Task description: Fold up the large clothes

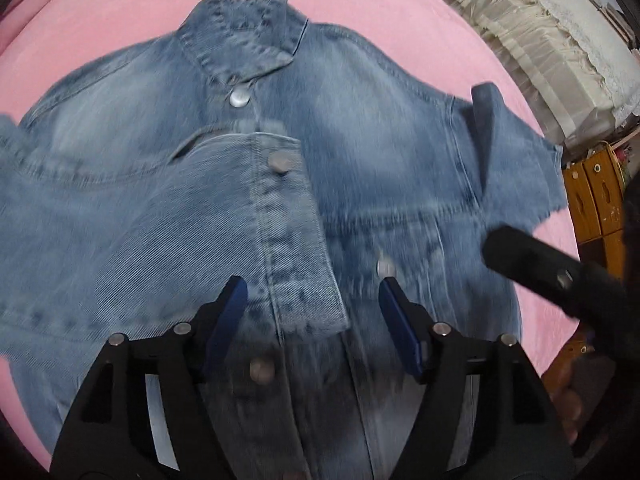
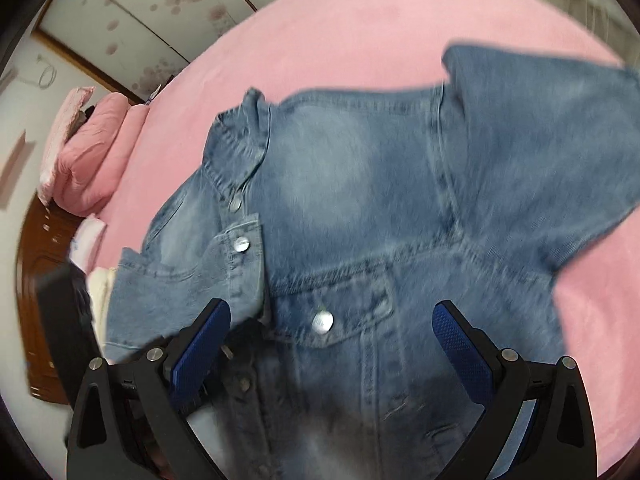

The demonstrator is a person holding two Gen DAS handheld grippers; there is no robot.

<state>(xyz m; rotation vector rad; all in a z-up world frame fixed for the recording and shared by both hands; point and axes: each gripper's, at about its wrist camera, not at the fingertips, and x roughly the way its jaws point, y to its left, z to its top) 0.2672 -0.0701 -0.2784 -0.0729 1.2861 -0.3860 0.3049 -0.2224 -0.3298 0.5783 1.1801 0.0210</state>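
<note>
While both tongs gape empty, left tongs, right tongs, denim jacket on pink bed

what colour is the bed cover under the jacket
Pink, clearest in the right wrist view.

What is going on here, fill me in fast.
A person is folding a denim jacket spread front-up on a pink bedspread, with a handheld claw in each hand. The left claw hangs open over the lower front, nothing pinched between its pads. One front panel already lies folded over the chest. The right claw is open too, hovering over the chest pocket. One sleeve is still spread out to the side.
</note>
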